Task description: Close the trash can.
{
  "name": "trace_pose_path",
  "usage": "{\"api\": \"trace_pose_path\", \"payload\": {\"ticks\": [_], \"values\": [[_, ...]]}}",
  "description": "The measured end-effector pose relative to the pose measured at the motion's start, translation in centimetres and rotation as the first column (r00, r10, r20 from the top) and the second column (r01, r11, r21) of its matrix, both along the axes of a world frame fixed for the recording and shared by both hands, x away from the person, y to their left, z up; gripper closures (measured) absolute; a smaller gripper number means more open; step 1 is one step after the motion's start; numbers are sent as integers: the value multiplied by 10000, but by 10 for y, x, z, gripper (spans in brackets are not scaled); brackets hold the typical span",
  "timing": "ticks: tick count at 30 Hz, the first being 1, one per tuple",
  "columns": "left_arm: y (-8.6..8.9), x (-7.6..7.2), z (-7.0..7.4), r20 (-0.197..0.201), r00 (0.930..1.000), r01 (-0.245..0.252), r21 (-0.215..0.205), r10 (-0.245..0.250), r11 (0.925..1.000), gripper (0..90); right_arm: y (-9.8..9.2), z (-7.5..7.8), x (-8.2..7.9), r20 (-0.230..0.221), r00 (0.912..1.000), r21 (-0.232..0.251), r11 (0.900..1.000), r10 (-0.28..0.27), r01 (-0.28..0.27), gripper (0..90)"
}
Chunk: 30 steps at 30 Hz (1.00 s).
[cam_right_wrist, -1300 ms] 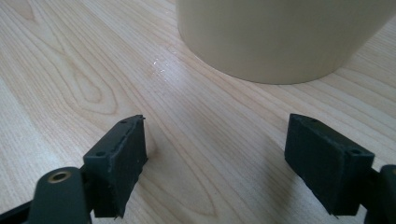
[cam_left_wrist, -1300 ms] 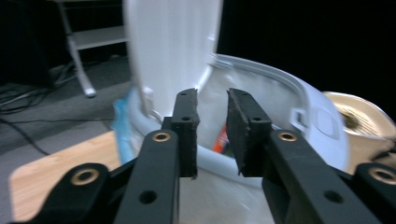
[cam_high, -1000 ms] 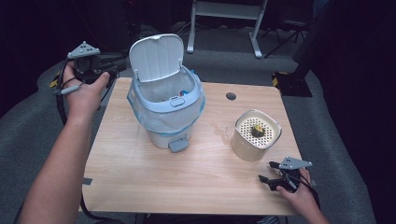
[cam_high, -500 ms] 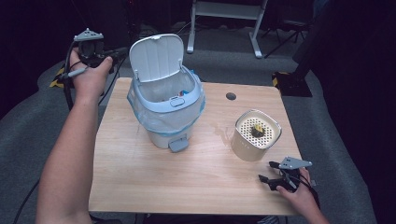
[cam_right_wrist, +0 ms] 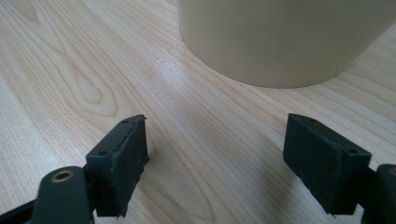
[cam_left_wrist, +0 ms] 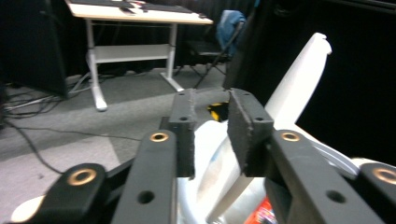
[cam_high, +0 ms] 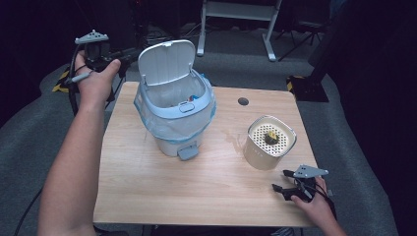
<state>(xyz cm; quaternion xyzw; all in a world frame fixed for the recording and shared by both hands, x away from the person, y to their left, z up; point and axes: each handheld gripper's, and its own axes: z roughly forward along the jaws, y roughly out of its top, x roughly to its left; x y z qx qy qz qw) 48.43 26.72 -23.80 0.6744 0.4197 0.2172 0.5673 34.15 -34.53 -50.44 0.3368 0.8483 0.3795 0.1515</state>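
Observation:
A white and pale-blue pedal bin [cam_high: 174, 120] with a bag liner stands on the left half of the table, its lid [cam_high: 164, 61] raised. My left gripper [cam_high: 129, 53] hovers off the table's far left corner beside that lid. In the left gripper view the left gripper [cam_left_wrist: 210, 100] has a narrow gap, its jaws have just been opening, and nothing lies between them; the lid's white edge [cam_left_wrist: 299, 79] rises just beyond. A cream container [cam_high: 269, 143] with a perforated top stands at the right. My right gripper [cam_high: 284, 187] rests low before it, open [cam_right_wrist: 215, 126] and empty.
The wooden table [cam_high: 147, 187] has a small dark hole [cam_high: 243, 101] near its far edge. Something red and blue [cam_high: 193, 97] lies inside the bin. A yellow-green lump [cam_high: 270, 136] sits in the cream container [cam_right_wrist: 280, 37]. A white desk frame [cam_high: 236, 19] stands on the floor behind.
My left hand has drifted a little farther back, closer to the bin's raised lid. The right hand and the container have stayed put.

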Motion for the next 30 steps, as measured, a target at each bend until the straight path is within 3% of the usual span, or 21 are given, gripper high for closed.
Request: {"api": "trace_pose_path", "payload": {"ticks": [7,10,16,21,30], "values": [[-18,-18,-1,-52,9988,481,578,-479,9972,544,0,0,0,3,10000,-10,10000,9,-9,221],[-27,-26,-5,96,9992,379,1047,-391,9938,463,0,0,0,1,10000,-9,10000,7,-7,221],[-41,-35,-19,158,9995,256,1427,-282,9894,392,0,0,0,3,10000,-12,10000,9,-9,221],[-47,-39,-27,203,9994,254,1248,-281,9919,376,0,0,0,0,10000,-14,10000,5,-5,221],[-67,-41,-40,60,9973,715,1061,-725,9918,357,0,0,0,4,10000,-16,10000,9,-9,221]]}}
